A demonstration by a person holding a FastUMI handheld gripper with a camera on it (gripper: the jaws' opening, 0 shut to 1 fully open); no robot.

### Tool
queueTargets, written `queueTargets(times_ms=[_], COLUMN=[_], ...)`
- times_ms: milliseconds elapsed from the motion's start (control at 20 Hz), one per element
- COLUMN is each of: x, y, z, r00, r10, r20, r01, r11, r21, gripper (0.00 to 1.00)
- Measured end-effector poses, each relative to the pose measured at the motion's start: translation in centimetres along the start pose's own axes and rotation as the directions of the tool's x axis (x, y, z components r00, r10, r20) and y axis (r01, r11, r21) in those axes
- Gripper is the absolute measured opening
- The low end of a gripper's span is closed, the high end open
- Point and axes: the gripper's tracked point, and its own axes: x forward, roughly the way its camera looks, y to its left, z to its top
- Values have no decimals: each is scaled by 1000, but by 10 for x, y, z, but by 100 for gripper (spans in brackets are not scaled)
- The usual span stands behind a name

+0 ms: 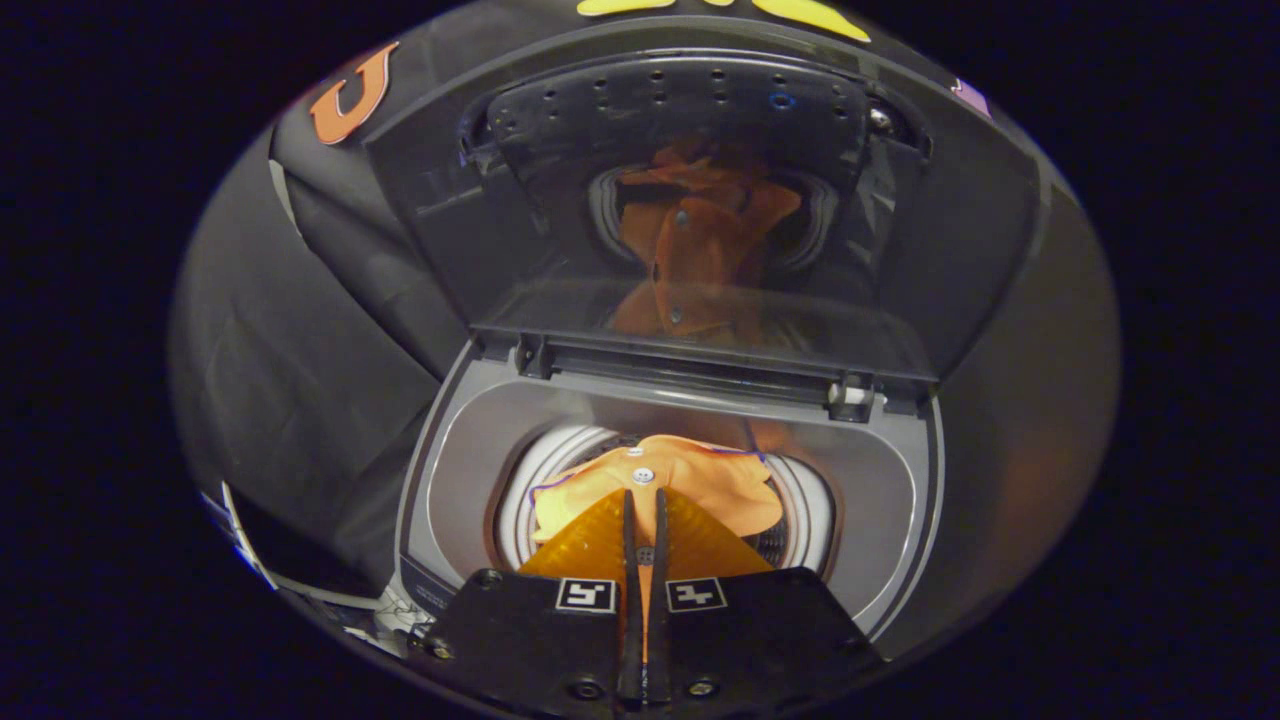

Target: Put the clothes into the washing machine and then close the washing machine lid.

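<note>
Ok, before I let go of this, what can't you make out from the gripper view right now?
- Drum depth: the orange garment covers the opening, so how far in it sits is hidden.
- Grip of the hand-held gripper: its fingers are close together over the garment, but whether cloth is pinched between them is unclear.
- Lid: its glass mirrors the garment, blurring what lies behind.
- Washer front: hidden by the gripper body.

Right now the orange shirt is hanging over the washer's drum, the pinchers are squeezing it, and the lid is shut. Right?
Not quite: the lid stands open, raised behind the drum. In the gripper view, the gripper does pinch the orange shirt over the drum.
</note>
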Motion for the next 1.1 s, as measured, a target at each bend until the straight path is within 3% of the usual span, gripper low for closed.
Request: queueTargets(times_ms=[550,600,750,900,1100], x=[3,5,6,4,-22], y=[-4,-7,0,0,25], z=[-1,-4,-27,-23,-8], r00=[1000,999,992,997,994], r10=[-16,-30,29,22,106], r20=[-2,-27,-122,-71,-9], r01=[16,31,-26,-20,-106], r11=[1000,999,999,1000,994], r21=[4,19,30,16,-11], gripper=[5,10,100,100,100])
